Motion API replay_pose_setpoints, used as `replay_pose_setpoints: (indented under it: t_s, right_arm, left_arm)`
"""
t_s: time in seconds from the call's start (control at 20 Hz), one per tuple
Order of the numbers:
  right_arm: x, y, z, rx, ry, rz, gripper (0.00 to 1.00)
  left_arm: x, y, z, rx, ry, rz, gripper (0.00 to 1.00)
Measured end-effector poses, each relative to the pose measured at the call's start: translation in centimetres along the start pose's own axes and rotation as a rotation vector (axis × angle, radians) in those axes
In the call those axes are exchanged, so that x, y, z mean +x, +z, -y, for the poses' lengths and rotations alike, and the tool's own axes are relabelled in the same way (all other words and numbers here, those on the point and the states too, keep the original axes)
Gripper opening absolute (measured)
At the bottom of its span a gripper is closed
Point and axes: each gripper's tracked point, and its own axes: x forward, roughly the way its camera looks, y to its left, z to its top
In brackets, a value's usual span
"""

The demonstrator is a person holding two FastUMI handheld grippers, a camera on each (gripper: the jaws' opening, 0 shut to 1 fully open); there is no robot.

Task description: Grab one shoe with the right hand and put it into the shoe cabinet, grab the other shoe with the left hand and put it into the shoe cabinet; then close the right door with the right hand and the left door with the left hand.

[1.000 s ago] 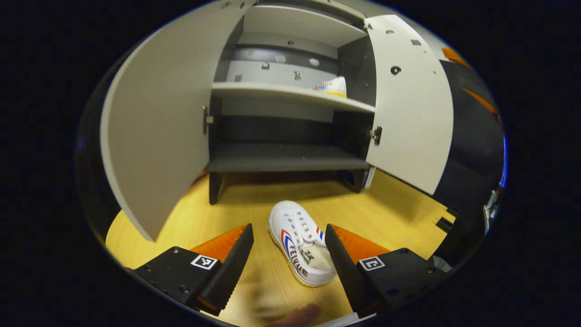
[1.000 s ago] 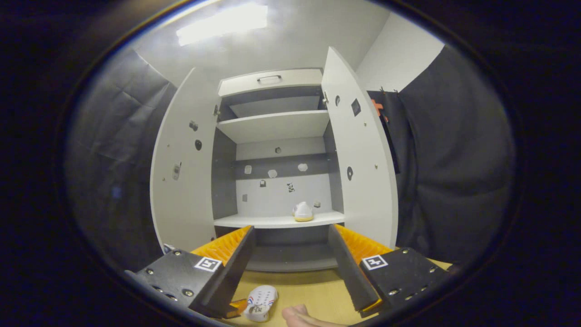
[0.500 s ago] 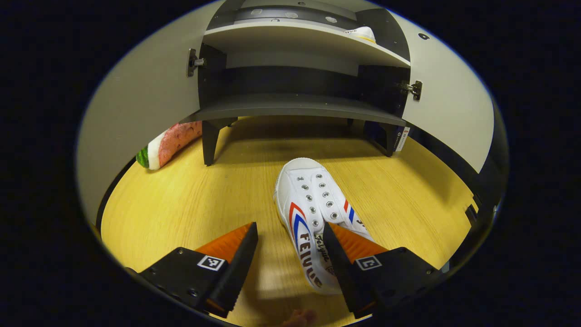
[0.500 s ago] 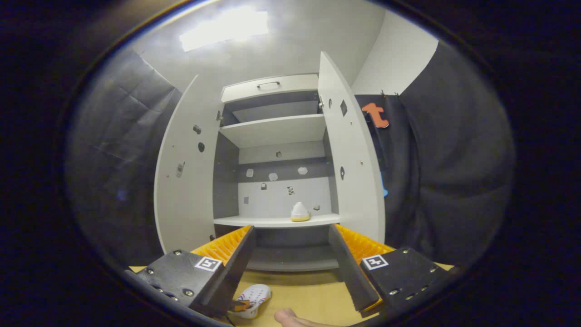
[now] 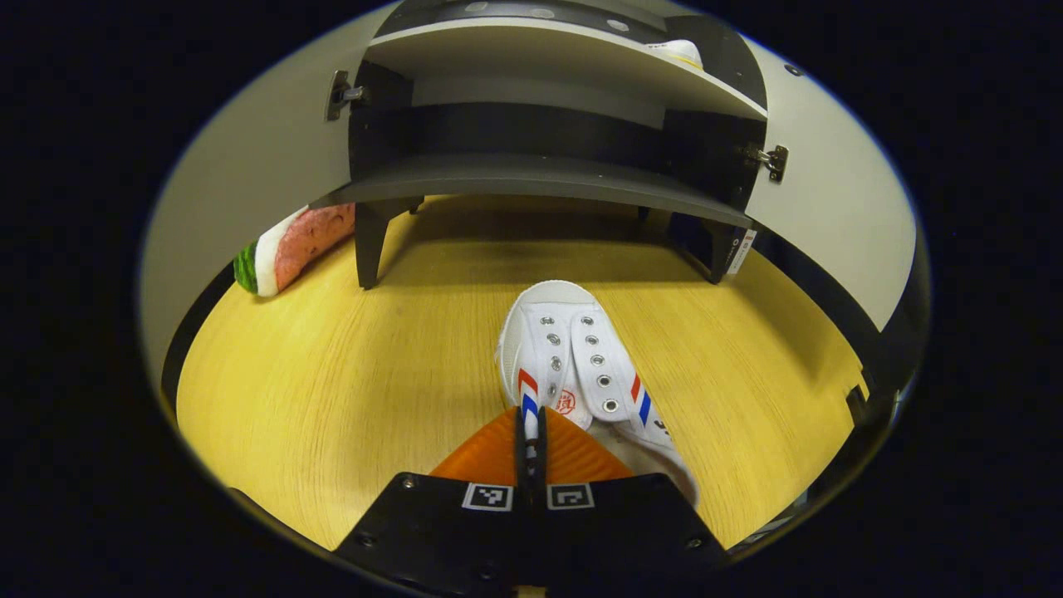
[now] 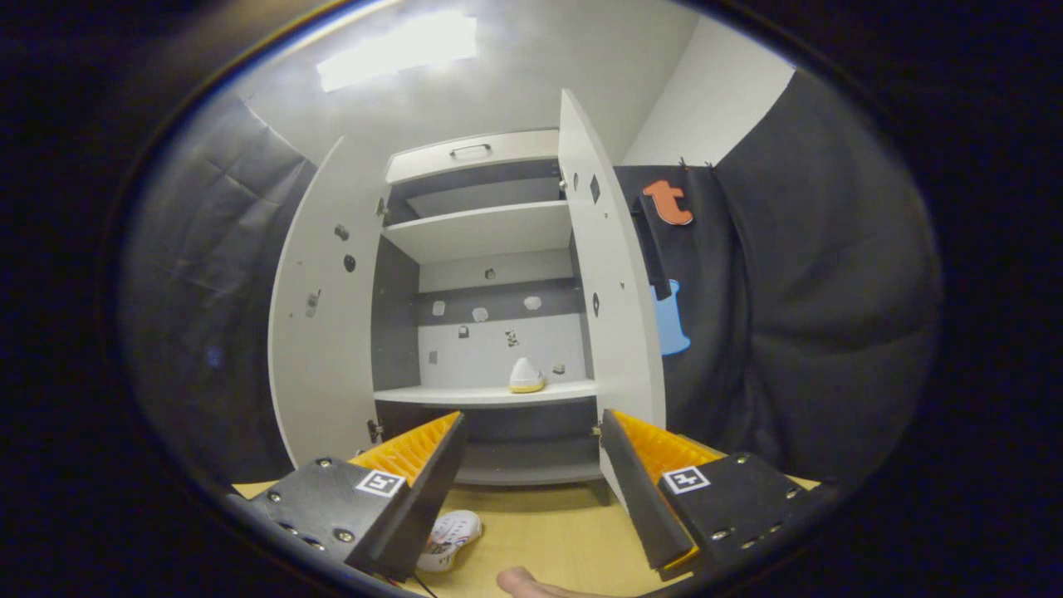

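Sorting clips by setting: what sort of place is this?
Likely a staged booth, not a home: black cloth wall, a shoe cabinet with both doors open, a shoe on the wood floor.

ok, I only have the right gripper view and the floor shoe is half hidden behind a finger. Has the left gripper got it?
Observer: Yes. In the left gripper view the left gripper is shut on the shoe, pinching its striped side wall near the opening.
Operator: Toe pointing where?
Observer: Toward the cabinet's bottom shelf, roughly straight ahead.
Operator: Anything else on the floor?
Observer: A watermelon-slice toy lies beside a cabinet leg, well apart from the shoe.
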Motion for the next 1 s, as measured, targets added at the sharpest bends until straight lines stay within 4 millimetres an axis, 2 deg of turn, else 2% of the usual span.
replay_pose_setpoints:
  t_s: [0.2, 0.4, 0.6, 0.75, 0.85, 1.0]
  right_arm:
    - [-1.3, 0.8, 1.4, -0.027, -0.044, 0.022, 0.97]
    - [-2.2, 0.8, 1.1, -0.029, -0.039, 0.016, 0.95]
    - [-2.4, 0.3, 1.3, -0.054, -0.047, 0.004, 0.96]
    - [-2.6, 0.1, 0.7, -0.022, -0.026, -0.006, 0.95]
    - [-2.5, -0.3, 0.6, -0.018, -0.020, -0.017, 0.95]
    - [-3.2, -1.0, -1.5, 0.014, 0.057, -0.057, 0.95]
  left_arm:
    - [-1.8, 2.1, 0.1, -0.014, 0.008, 0.050, 0.00]
    - [-5.2, 5.2, -0.8, -0.023, -0.012, 0.154, 0.01]
    - [-10.2, 9.3, -1.3, -0.024, -0.002, 0.264, 0.00]
    - [-14.2, 12.2, -1.9, -0.011, 0.005, 0.349, 0.00]
    - [-17.1, 13.5, -1.9, -0.012, 0.001, 0.394, 0.00]
    - [-22.2, 15.1, -2.6, -0.029, -0.026, 0.461, 0.00]
